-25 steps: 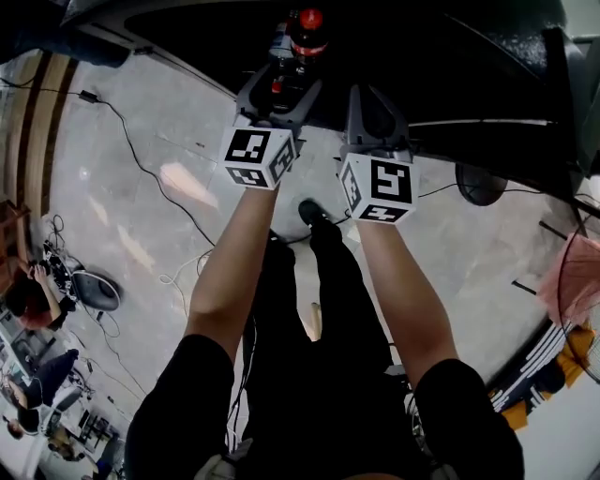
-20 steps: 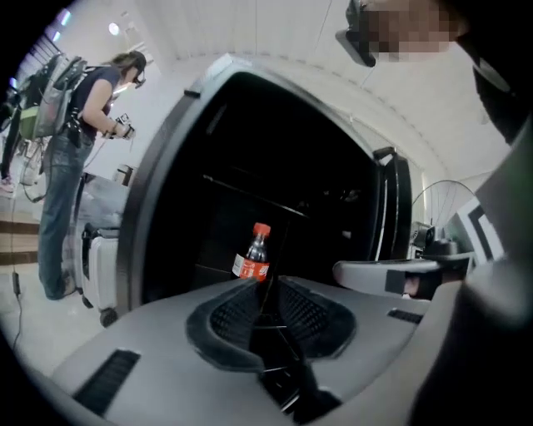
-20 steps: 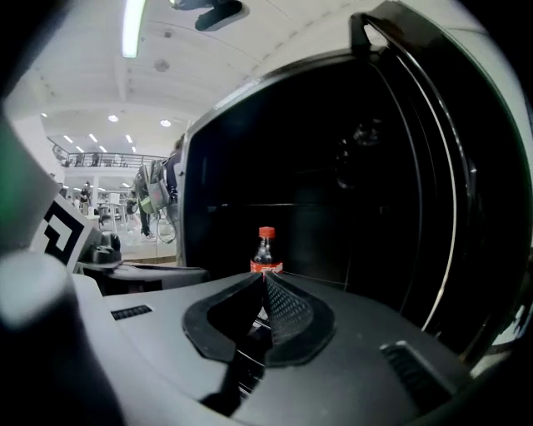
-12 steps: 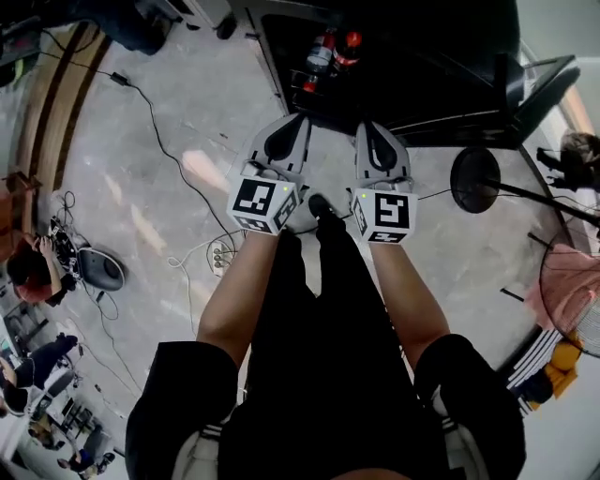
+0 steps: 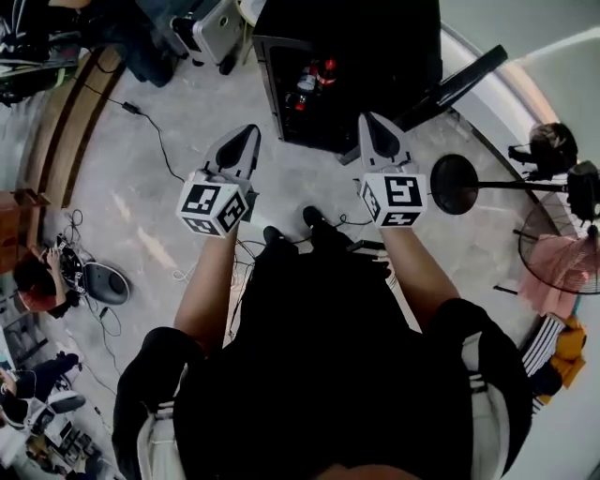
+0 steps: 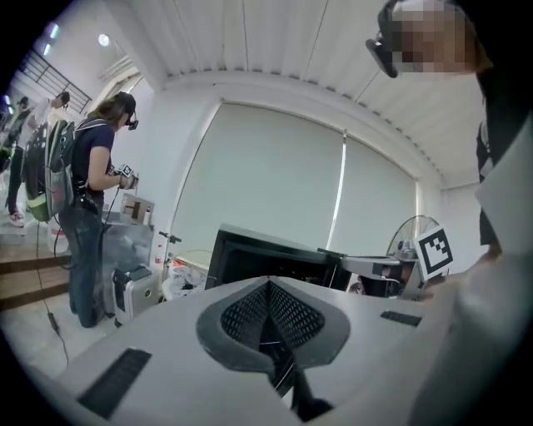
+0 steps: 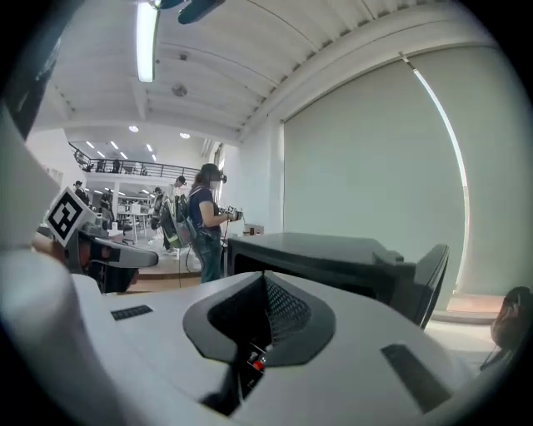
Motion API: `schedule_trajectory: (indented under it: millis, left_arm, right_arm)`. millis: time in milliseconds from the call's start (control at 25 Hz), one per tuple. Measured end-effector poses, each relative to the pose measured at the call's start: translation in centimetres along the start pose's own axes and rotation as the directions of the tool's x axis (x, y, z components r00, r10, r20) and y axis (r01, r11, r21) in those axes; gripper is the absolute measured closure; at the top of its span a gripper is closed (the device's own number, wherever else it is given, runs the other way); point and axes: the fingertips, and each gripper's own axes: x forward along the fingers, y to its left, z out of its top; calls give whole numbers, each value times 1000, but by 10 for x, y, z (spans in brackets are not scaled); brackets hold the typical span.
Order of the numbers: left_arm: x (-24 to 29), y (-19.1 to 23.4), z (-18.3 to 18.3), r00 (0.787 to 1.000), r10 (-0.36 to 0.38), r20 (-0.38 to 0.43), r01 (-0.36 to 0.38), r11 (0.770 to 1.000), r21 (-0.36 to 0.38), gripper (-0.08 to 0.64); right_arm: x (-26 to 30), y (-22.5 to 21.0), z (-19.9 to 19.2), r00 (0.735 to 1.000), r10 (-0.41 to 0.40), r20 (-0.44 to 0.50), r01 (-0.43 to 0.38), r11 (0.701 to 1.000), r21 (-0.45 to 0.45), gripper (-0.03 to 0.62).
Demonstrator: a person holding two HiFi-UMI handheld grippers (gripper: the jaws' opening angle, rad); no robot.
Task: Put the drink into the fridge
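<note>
The black fridge (image 5: 347, 56) stands open on the floor ahead, its door (image 5: 457, 84) swung out to the right. Red-capped drink bottles (image 5: 315, 79) stand on its door-side shelf. My left gripper (image 5: 249, 132) is shut and empty, held over the floor short of the fridge. My right gripper (image 5: 367, 120) is shut and empty too, near the door's lower edge. In the left gripper view the jaws (image 6: 268, 288) meet in front of the fridge (image 6: 266, 256). The right gripper view shows its jaws (image 7: 265, 279) closed before the fridge top (image 7: 333, 250).
A floor fan's round base (image 5: 455, 184) and pole lie to the right of the door. Cables (image 5: 150, 131) and a power strip run over the concrete floor at left. A grey appliance (image 5: 219, 28) sits left of the fridge. Another person (image 6: 90, 200) stands nearby.
Both grippers have drawn back from the fridge, and the view has backed away with them. The left gripper, earlier open around a bottle in the fridge, is now shut and empty.
</note>
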Motion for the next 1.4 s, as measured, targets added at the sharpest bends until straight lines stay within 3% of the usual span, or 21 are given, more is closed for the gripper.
schedule_trajectory:
  millis: [160, 440, 720, 920, 1160, 1280, 1400]
  left_arm:
    - [-32, 4, 40, 999, 8, 51, -8, 1000, -10, 546]
    - [-83, 6, 101, 981, 76, 176, -95, 990, 100, 546]
    - [-123, 25, 91, 952, 209, 222, -232, 969, 82, 546]
    - [-166, 47, 79, 917, 335, 217, -353, 934, 47, 546]
    - [-220, 67, 75, 858, 468, 211, -481, 877, 9, 546]
    - [-250, 76, 63, 835, 515, 193, -523, 852, -15, 546]
    - [-274, 84, 53, 794, 574, 199, -581, 813, -28, 546]
  right_arm:
    - [-16, -2, 46, 998, 12, 68, -11, 1000, -17, 571]
    - [-46, 2, 78, 990, 19, 143, -19, 1000, 1, 571]
    - [-42, 18, 61, 990, 64, 126, -66, 998, 11, 571]
    - [-22, 60, 64, 978, 163, 131, -163, 987, -10, 571]
    - [1, 121, 66, 935, 335, 117, -334, 942, -22, 571]
    - [14, 161, 64, 898, 426, 115, -426, 904, -26, 571]
    - [25, 198, 68, 851, 511, 122, -509, 859, -54, 571]
